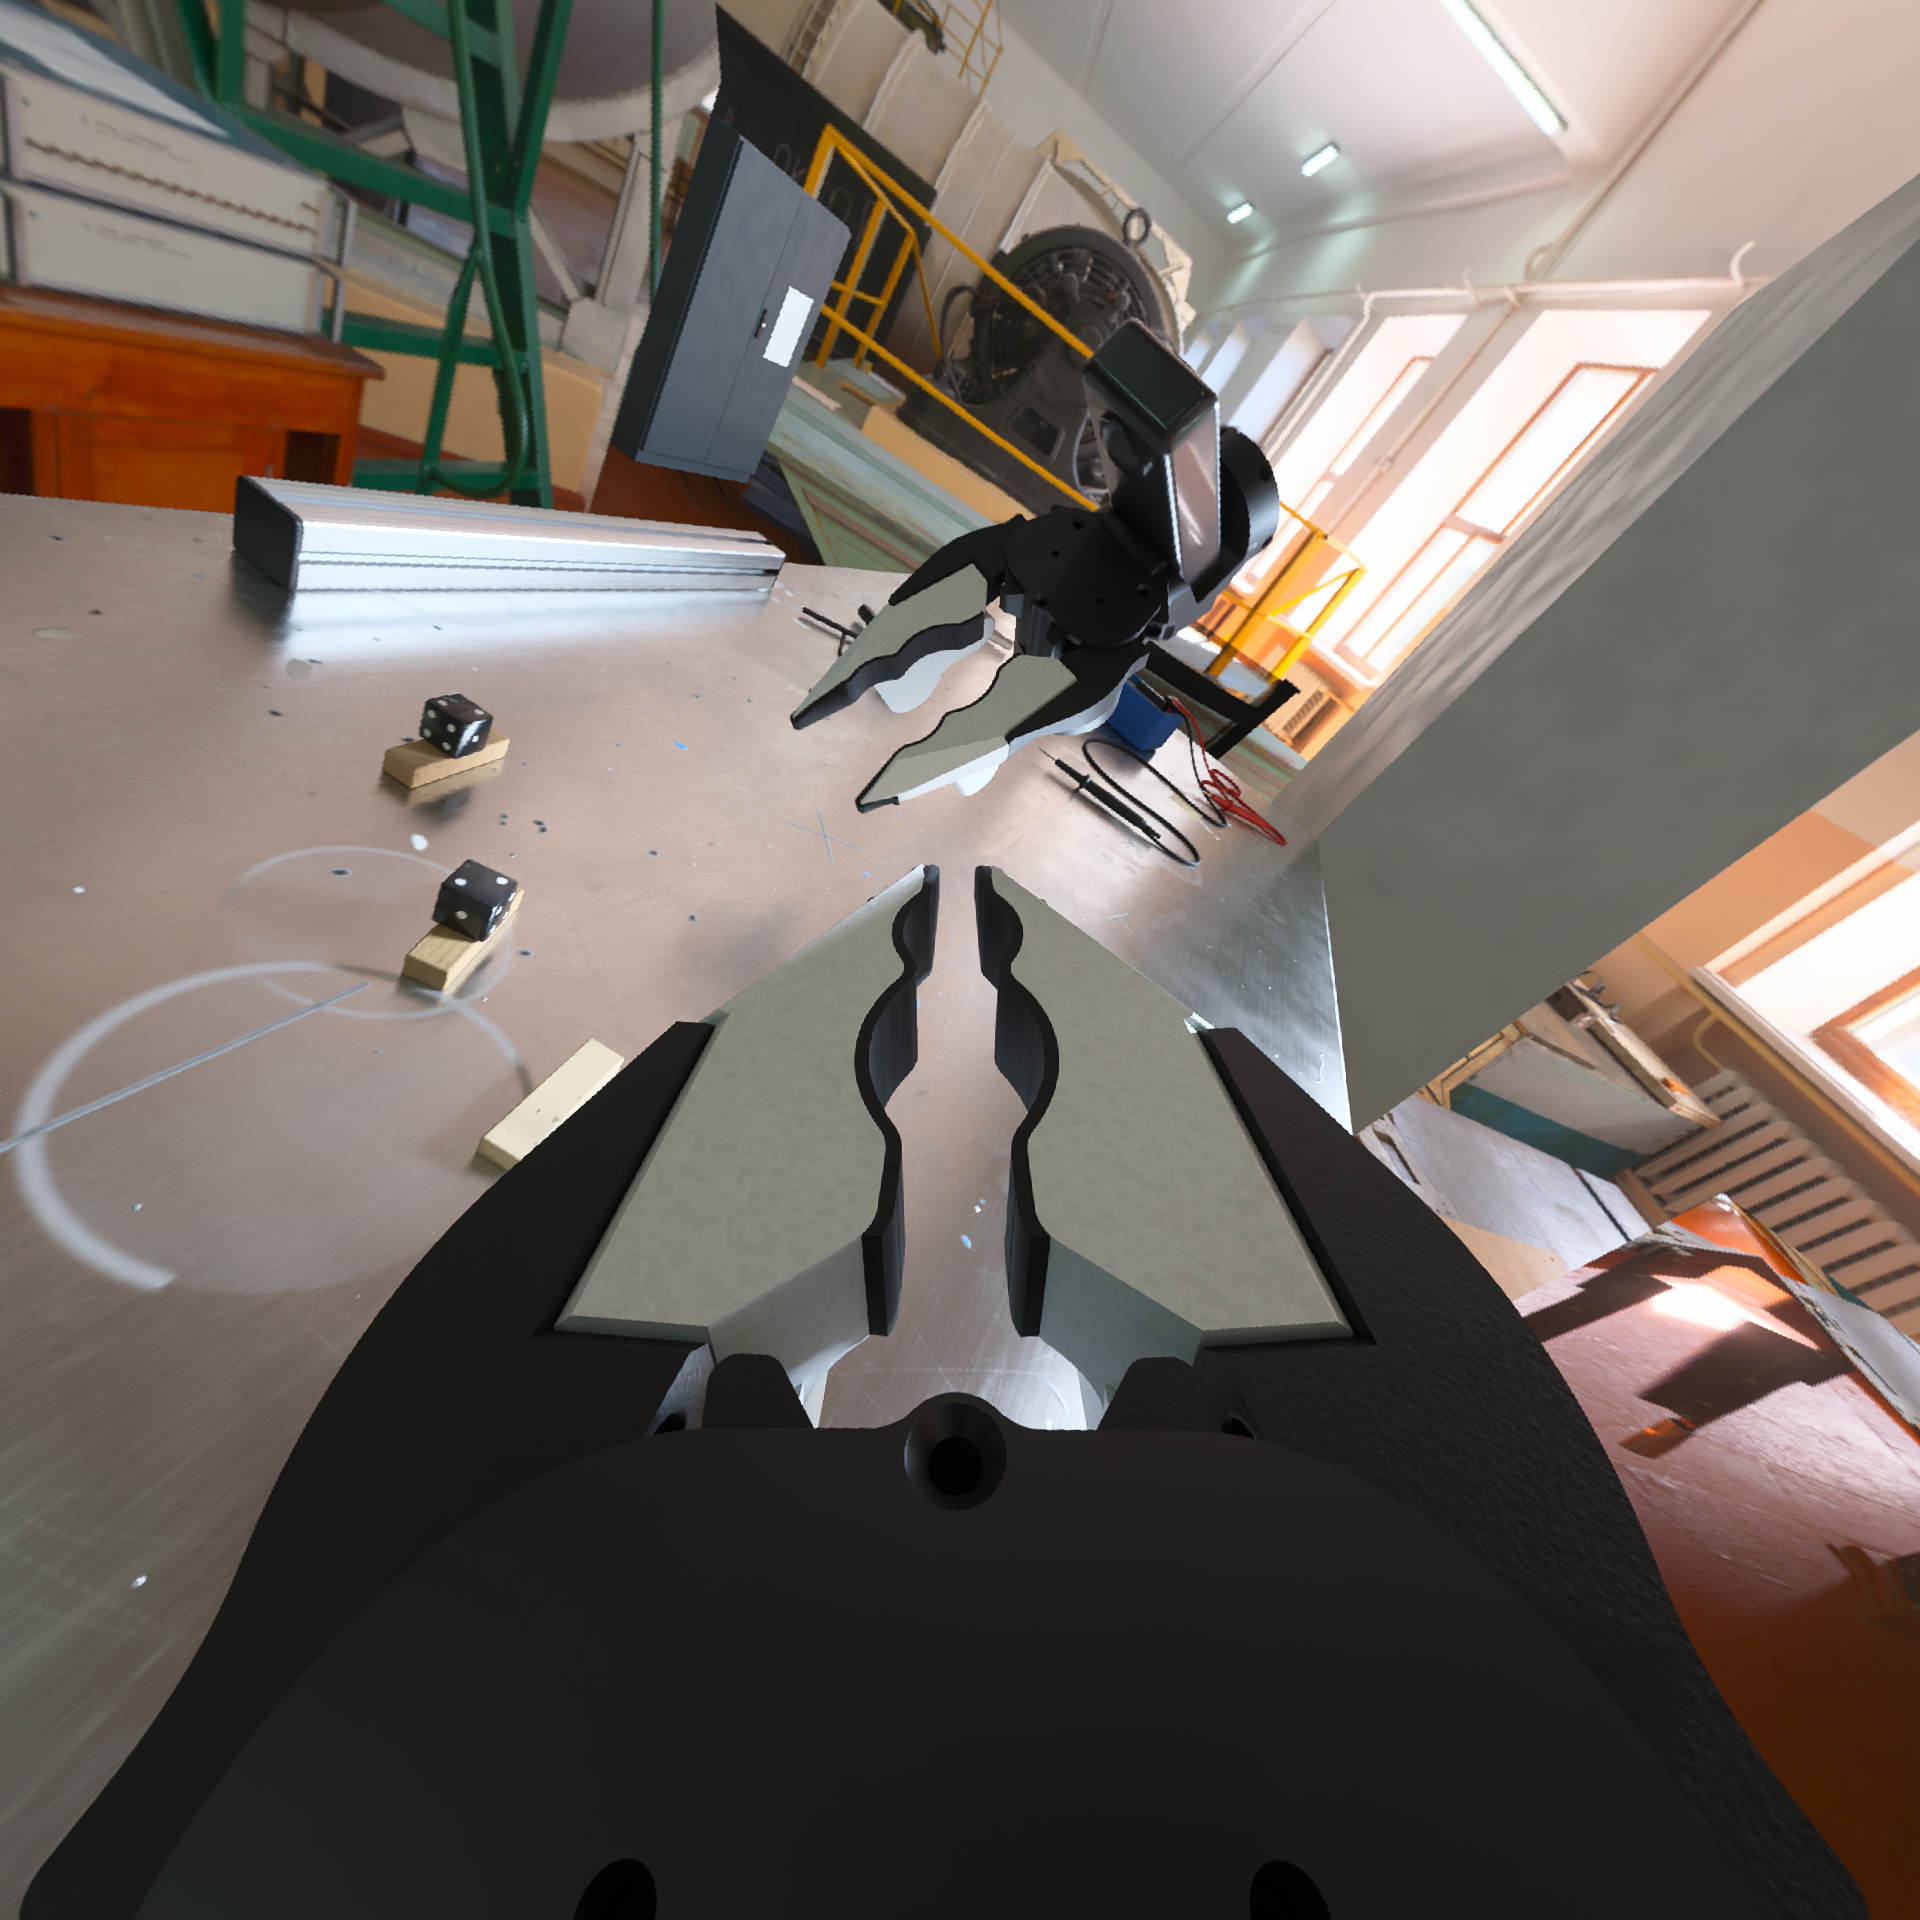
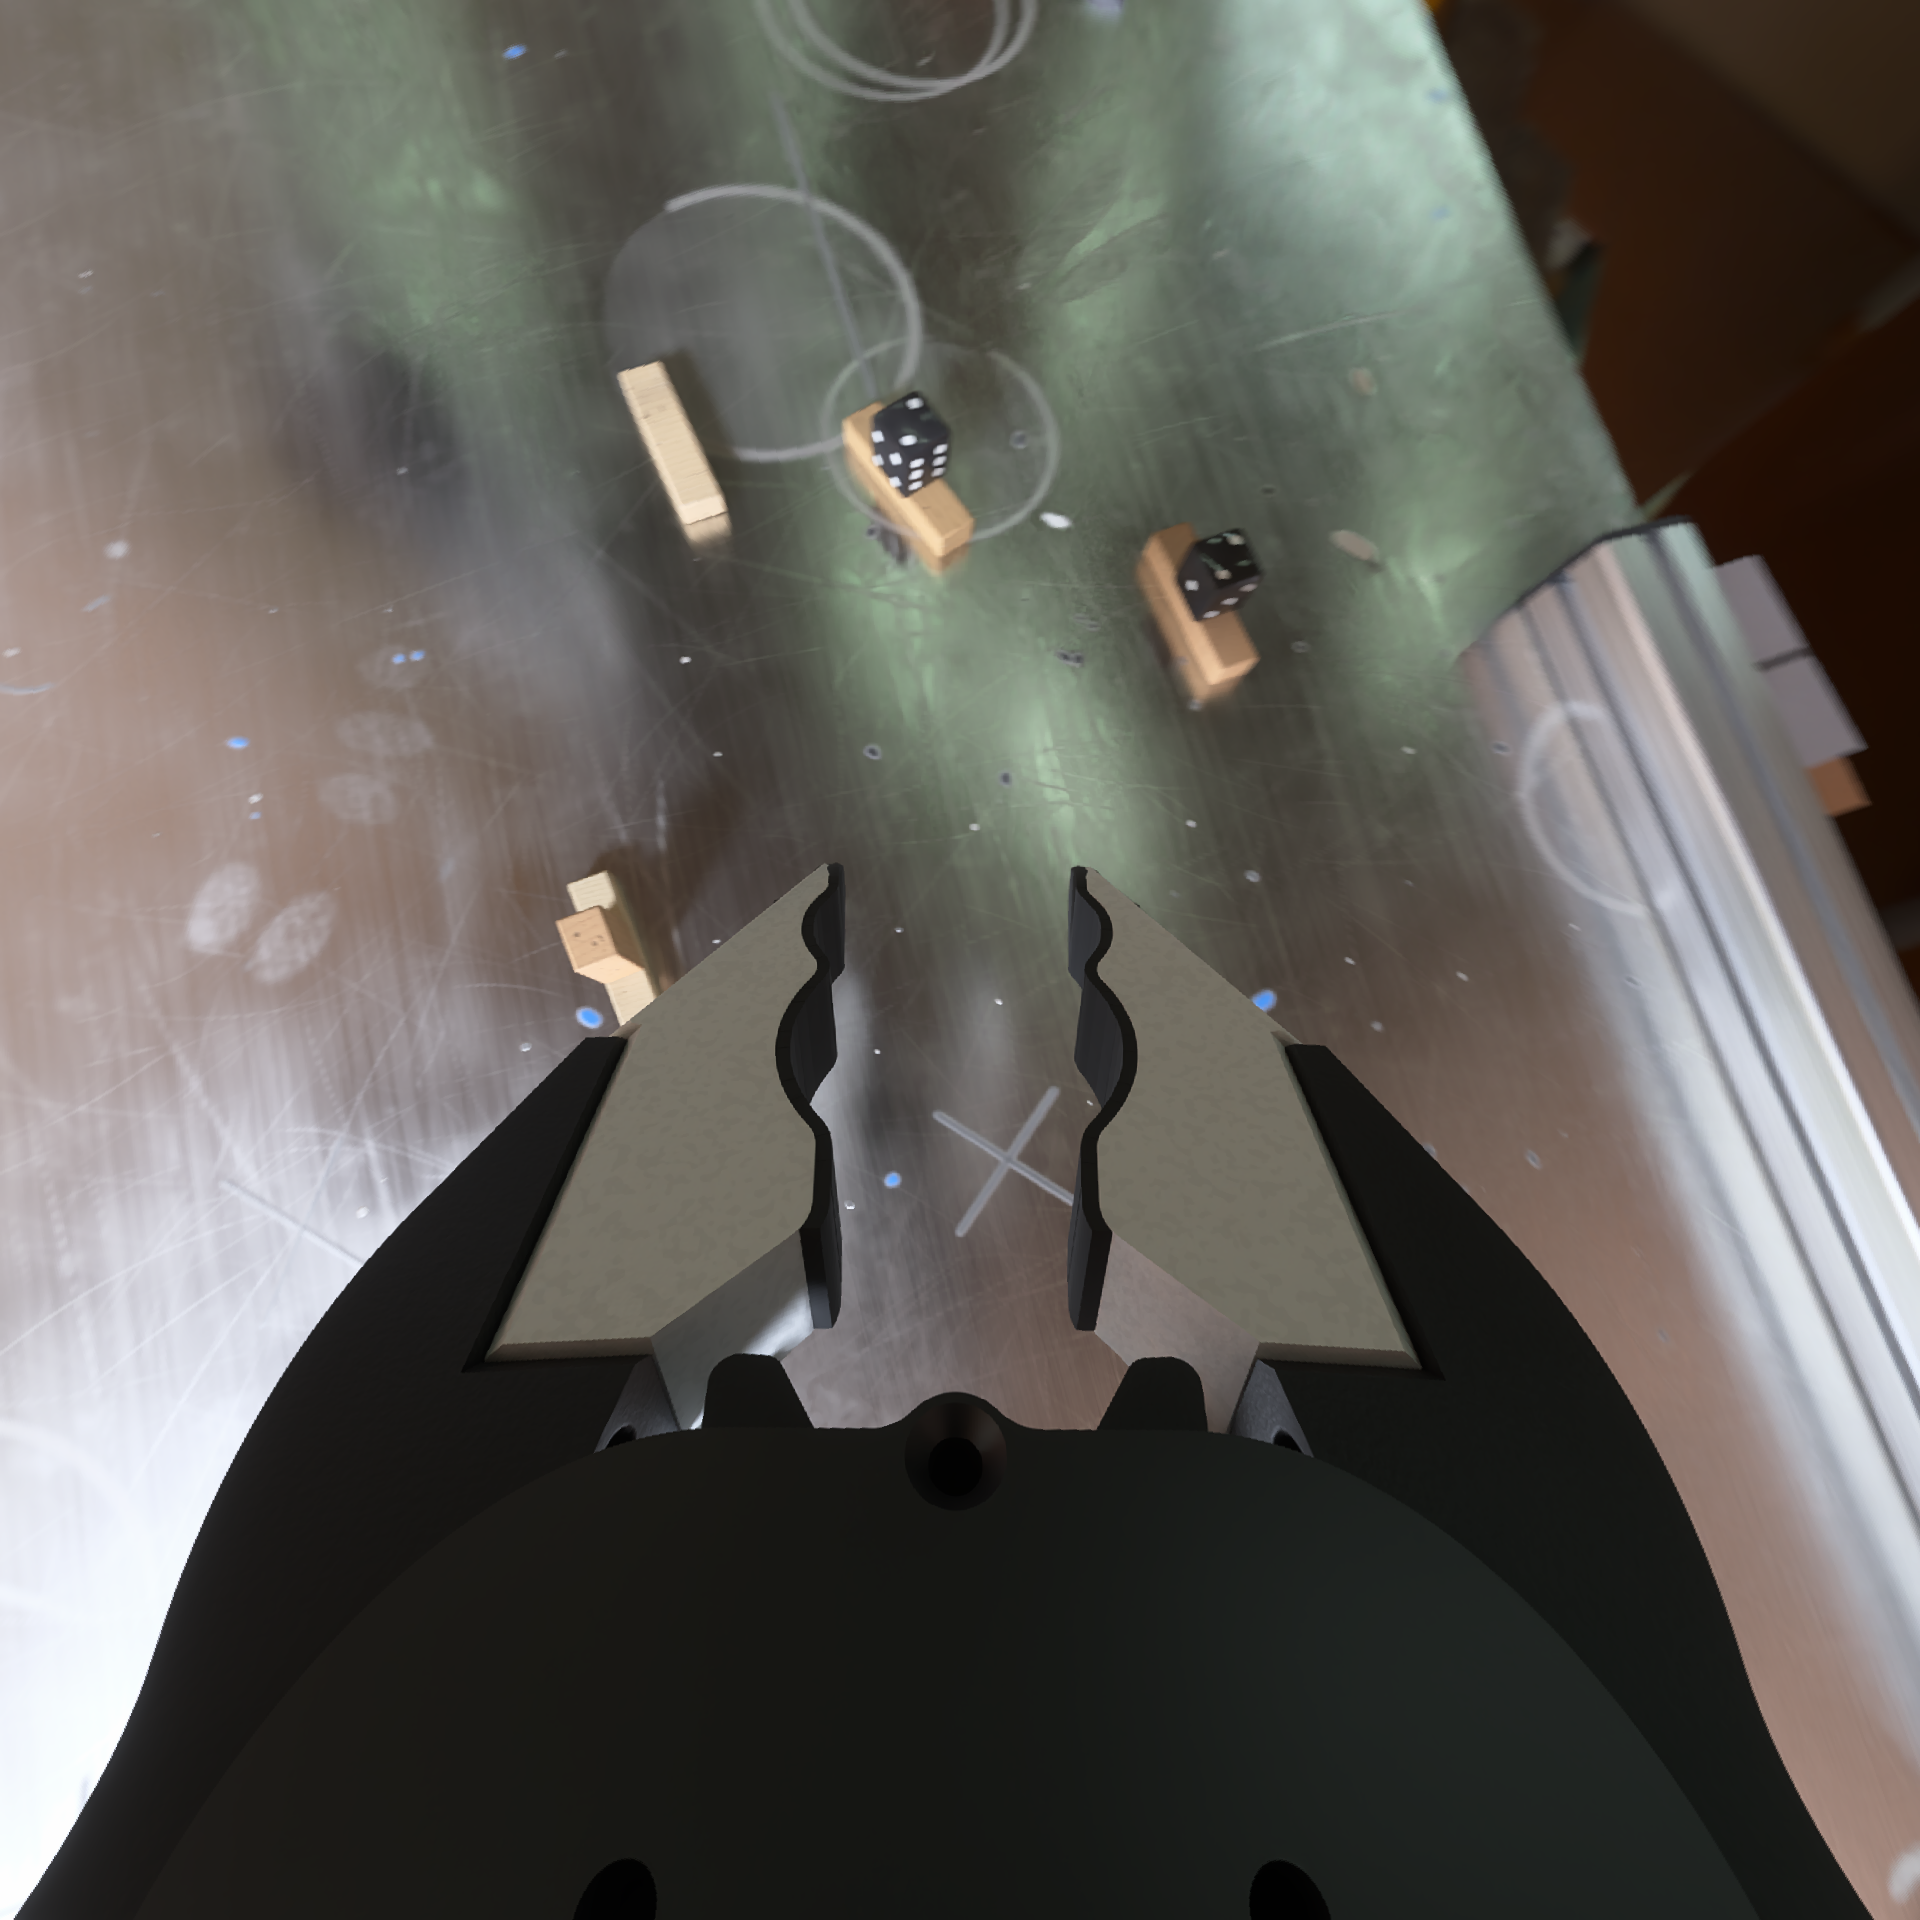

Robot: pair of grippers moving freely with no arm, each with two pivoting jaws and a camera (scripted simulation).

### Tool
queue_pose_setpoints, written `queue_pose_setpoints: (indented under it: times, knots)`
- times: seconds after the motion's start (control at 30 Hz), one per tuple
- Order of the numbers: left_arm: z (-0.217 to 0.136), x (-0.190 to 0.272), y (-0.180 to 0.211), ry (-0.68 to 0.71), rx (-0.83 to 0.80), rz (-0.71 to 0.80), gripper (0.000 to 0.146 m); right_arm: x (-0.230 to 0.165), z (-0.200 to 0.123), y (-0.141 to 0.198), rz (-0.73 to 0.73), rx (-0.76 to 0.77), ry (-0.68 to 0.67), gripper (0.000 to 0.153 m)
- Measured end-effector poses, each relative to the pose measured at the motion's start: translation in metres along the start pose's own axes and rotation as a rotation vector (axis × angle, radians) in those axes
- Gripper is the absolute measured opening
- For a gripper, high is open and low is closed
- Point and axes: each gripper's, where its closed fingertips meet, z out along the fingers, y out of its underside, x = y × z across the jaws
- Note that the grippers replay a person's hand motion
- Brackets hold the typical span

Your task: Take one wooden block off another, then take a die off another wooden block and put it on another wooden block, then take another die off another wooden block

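Note:
On the scratched metal table (image 2: 312, 520), a black die (image 2: 909, 442) sits on a wooden block (image 2: 930, 514). A second die (image 2: 1218, 574) sits on another block (image 2: 1205, 649). A bare block (image 2: 672, 452) lies flat to their left. Two stacked blocks (image 2: 601, 940) show beside my right gripper's left finger, which partly hides them. My right gripper (image 2: 956, 883) is open and empty above the table, short of the dice. The left wrist view shows both dice (image 1: 455, 722) (image 1: 475, 899), the bare block (image 1: 551, 1103) and the right gripper (image 1: 828, 764). My left gripper (image 1: 956, 873) is empty, its jaws almost together.
An aluminium rail (image 1: 499, 551) lies along the table's far side and also shows in the right wrist view (image 2: 1714, 935). Test leads and cables (image 1: 1153, 810) and a blue box (image 1: 1143, 717) lie near the table's corner. The table edge (image 1: 1335, 987) runs right of my left gripper.

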Motion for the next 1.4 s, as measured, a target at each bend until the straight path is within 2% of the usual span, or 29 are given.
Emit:
queue_pose_setpoints:
  times: [0.17,0.33,0.47,0.53,0.67,1.0,1.23,1.4]
  knots:
    - [-0.006,-0.004,0.009,-0.038,-0.045,0.033,0.007,-0.042,0.006,0.008,-0.092,-0.077,-0.204,0.04]
    - [-0.003,-0.007,0.02,-0.019,-0.067,0.004,0.006,-0.071,0.009,0.022,-0.174,-0.089,-0.231,0.04]
    - [0.003,-0.005,0.025,-0.002,-0.08,-0.007,0.006,-0.077,0.018,0.029,-0.249,-0.113,-0.229,0.039]
    - [0.005,-0.004,0.028,-0.002,-0.091,-0.003,0.007,-0.081,0.021,0.029,-0.28,-0.112,-0.255,0.032]
    - [0.008,-0.001,0.028,-0.007,-0.102,0.005,0.007,-0.086,0.025,0.033,-0.323,-0.133,-0.29,0.01]
    - [0.017,0.004,0.031,-0.015,-0.14,0.026,0.007,-0.093,0.017,0.036,-0.283,-0.088,-0.281,0.01]
    - [0.024,0.006,0.035,-0.023,-0.146,0.032,0.007,-0.095,-0.001,0.021,-0.218,0.012,-0.252,0.01]
    - [0.03,0.003,0.049,-0.078,-0.225,0.103,0.007,-0.098,-0.01,0.016,-0.192,0.062,-0.23,0.01]
